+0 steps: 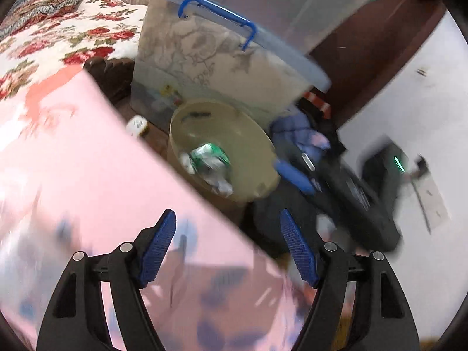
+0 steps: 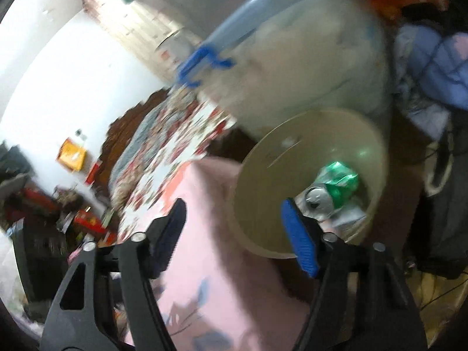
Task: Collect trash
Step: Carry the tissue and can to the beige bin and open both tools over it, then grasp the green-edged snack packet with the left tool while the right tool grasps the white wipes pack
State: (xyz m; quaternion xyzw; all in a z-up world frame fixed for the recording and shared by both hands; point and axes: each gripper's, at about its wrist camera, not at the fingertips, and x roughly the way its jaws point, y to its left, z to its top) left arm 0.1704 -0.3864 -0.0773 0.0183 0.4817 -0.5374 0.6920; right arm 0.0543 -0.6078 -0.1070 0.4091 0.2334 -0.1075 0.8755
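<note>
Judging by the bin (image 2: 257, 204), well under way: trash already dropped in, both claws empty, further pieces presumably still to be found, though none plainly visible on the pink bed cover (image 1: 87, 175) in either blurred view. Largest container first: clear storage box (image 1: 210, 58) with pale blue lid and blue clip handle, standing behind the bin, contents dim through the cloudy wall, small odds and ends at the bottom, not identifiable. On top of it, a second clear tub (image 1: 307, 3) with a teal rim, contents not readable. Next, the beige round bin on the floor beside the bed, holding a crushed green can (image 2: 339, 180), a silver can end and crumpled white wrappers (image 1: 219, 185), roughly a shallow layer at the bottom. Left claw (image 1: 228, 245) spread wide over the bed edge, nothing between the pads. Right claw (image 2: 234, 234) likewise parted and empty, hanging just before the bin rim.
</note>
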